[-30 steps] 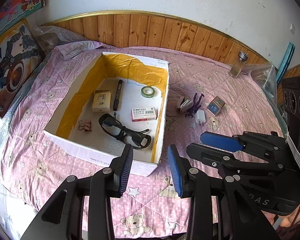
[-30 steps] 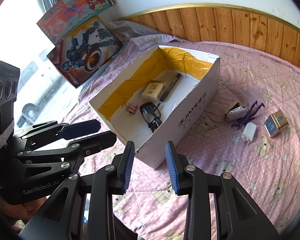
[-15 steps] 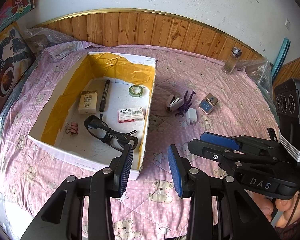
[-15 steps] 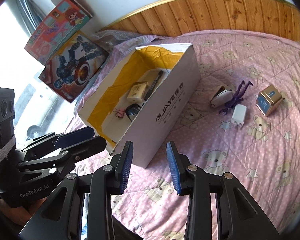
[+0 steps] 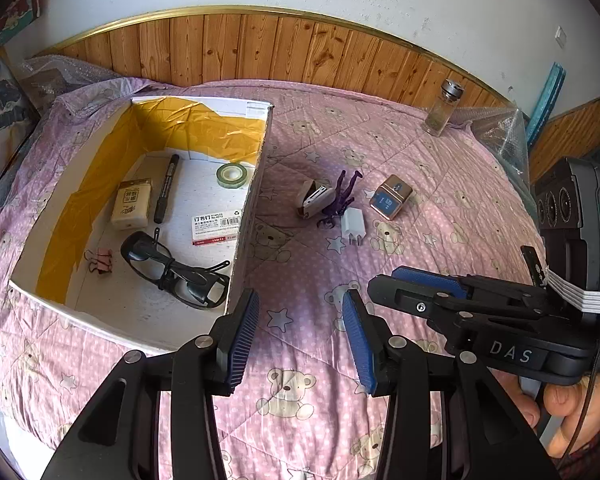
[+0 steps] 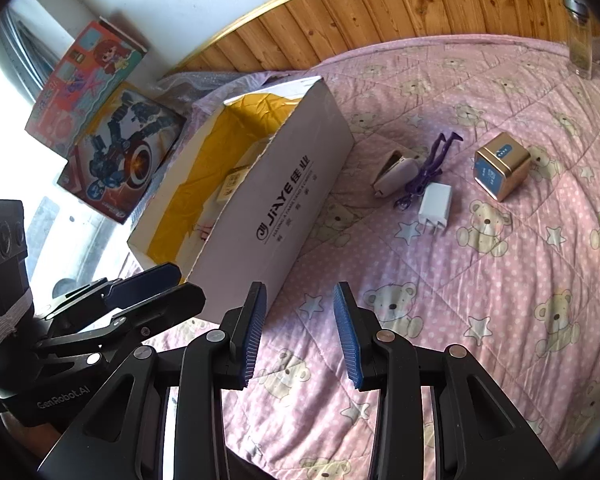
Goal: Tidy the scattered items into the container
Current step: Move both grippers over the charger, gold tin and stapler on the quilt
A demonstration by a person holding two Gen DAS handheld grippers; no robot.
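One white box point(image 5: 248, 216) sits on the pink quilt point(image 5: 440, 184) holding six things — glasses, marker, tape roll, staple packet, tan pack, binder clip. Four lie loose just right of it: stapler point(image 5: 314, 199), purple figure point(image 5: 340, 200), white charger point(image 5: 353, 226), one gold tin point(image 5: 392, 200). Both grippers — left point(image 5: 300, 336), right point(image 6: 300, 336) — hover released, empty.

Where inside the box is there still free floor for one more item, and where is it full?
The white box has bare floor in its near corner, between the pink binder clip, the black glasses and the near wall. The far half is crowded: marker, tape roll, staples box, beige pack.
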